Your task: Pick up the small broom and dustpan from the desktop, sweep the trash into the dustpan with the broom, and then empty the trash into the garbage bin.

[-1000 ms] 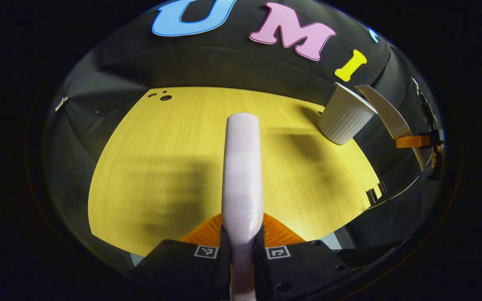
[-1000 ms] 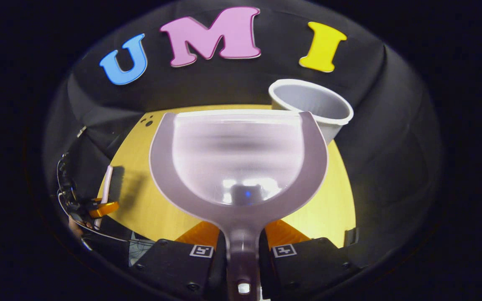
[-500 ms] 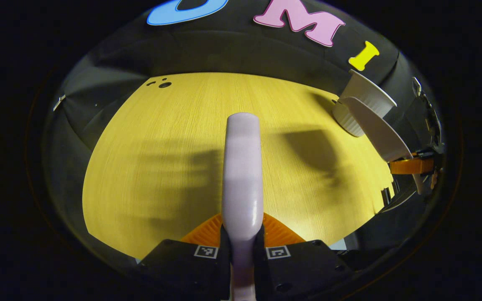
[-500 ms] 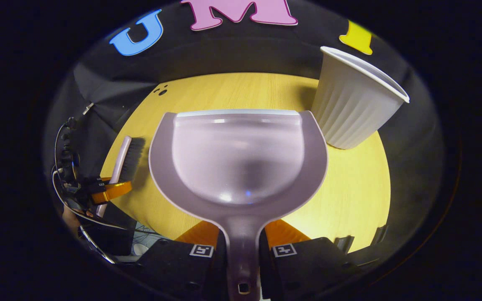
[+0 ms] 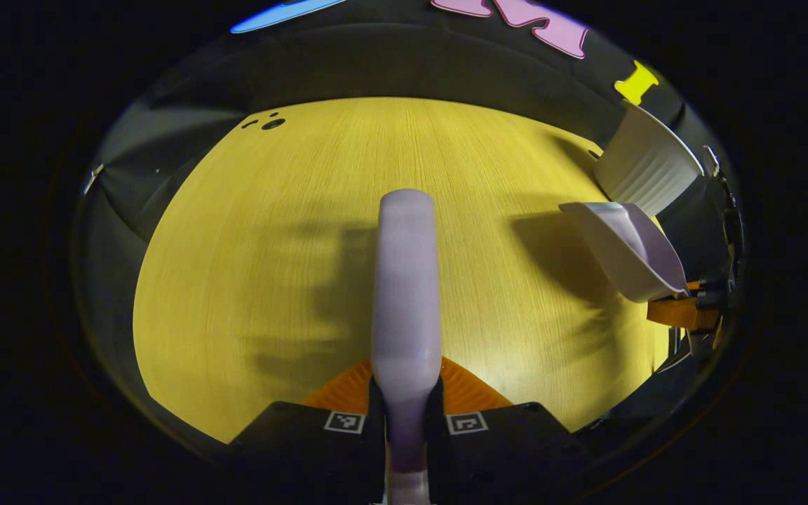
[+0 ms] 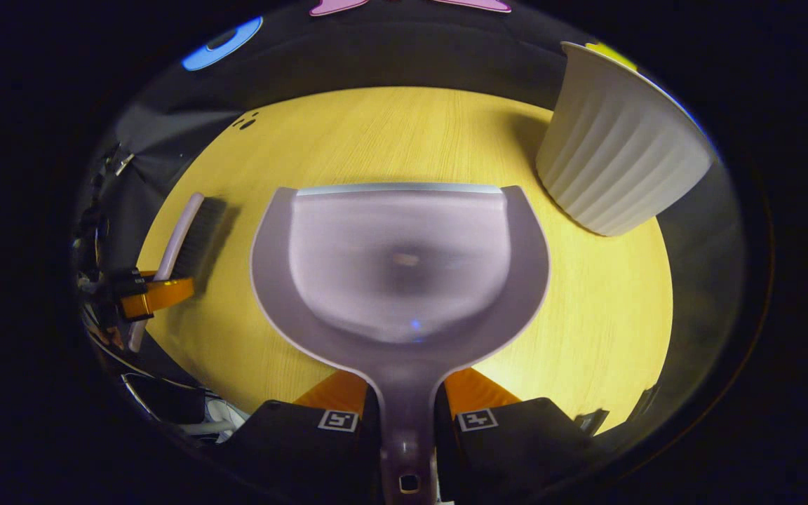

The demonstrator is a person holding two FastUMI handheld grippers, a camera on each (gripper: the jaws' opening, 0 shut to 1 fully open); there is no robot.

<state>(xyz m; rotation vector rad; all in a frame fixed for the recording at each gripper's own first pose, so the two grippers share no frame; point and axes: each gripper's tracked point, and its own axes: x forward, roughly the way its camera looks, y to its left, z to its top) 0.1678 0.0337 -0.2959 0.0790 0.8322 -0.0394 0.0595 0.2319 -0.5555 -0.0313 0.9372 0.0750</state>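
Desktop (image 5: 250,231): bare wood, no trash visible on it. Garbage bin (image 6: 618,158) stands upright at its far right corner. Dustpan (image 6: 400,266), pan empty, is clamped by its handle in the right gripper (image 6: 405,414), held over the middle of the desktop, short of the bin. Broom (image 5: 405,280) is gripped at its handle by the left gripper (image 5: 404,410), over the near edge. Step judged: emptying done (tools being returned); next, set both down. Against a second ago, dustpan has dropped away from the bin's mouth.
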